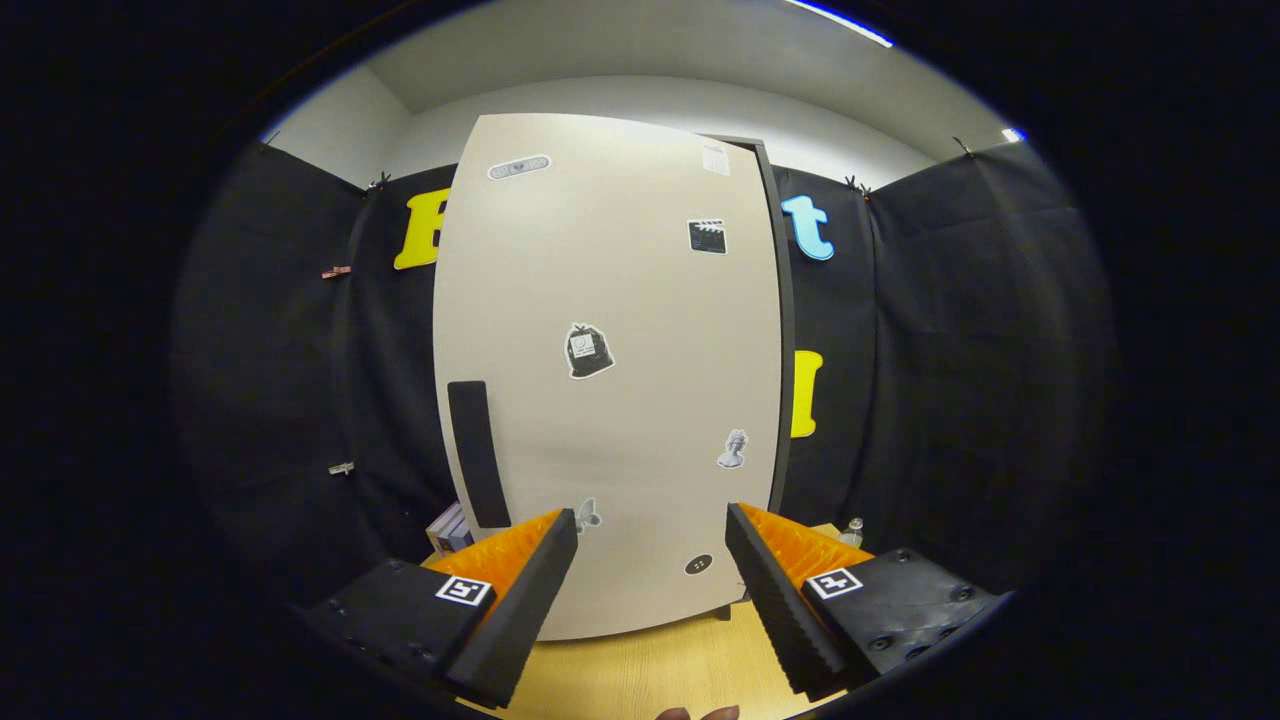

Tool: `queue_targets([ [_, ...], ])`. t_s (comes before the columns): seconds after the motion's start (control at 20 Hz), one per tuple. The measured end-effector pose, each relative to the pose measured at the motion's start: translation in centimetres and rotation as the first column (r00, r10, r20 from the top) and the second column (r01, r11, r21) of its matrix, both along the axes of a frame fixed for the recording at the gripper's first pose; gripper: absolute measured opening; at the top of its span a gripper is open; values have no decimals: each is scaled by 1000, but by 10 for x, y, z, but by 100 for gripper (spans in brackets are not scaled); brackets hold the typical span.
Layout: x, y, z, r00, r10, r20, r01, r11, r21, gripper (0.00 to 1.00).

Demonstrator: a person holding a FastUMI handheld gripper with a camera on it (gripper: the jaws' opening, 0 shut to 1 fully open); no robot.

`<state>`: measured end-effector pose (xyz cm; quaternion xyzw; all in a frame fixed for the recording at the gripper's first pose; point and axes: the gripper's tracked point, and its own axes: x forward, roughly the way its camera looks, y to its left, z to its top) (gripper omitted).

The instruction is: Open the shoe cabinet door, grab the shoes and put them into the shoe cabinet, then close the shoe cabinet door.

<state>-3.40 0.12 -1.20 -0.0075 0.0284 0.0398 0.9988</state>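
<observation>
The shoe cabinet (610, 380) stands upright straight ahead of my fingers on a wooden table. Its pale door is shut and carries several stickers. A dark vertical handle (478, 453) sits low on the door's left side, a little above and beyond my left fingertip. My gripper (652, 530) is open, with nothing between its fingers, and the door's lower part shows through the gap.
The light wooden tabletop (650, 670) runs under the cabinet toward me. A small box (450, 530) stands by the cabinet's left foot and a small clear bottle (853, 531) by its right. Black cloth walls close in behind and on both sides.
</observation>
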Motion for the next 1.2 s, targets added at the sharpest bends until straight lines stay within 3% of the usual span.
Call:
queue_targets([
  [1.2, -5, -3, -8, 1000, -2, -15, 2, 1000, -19, 98],
])
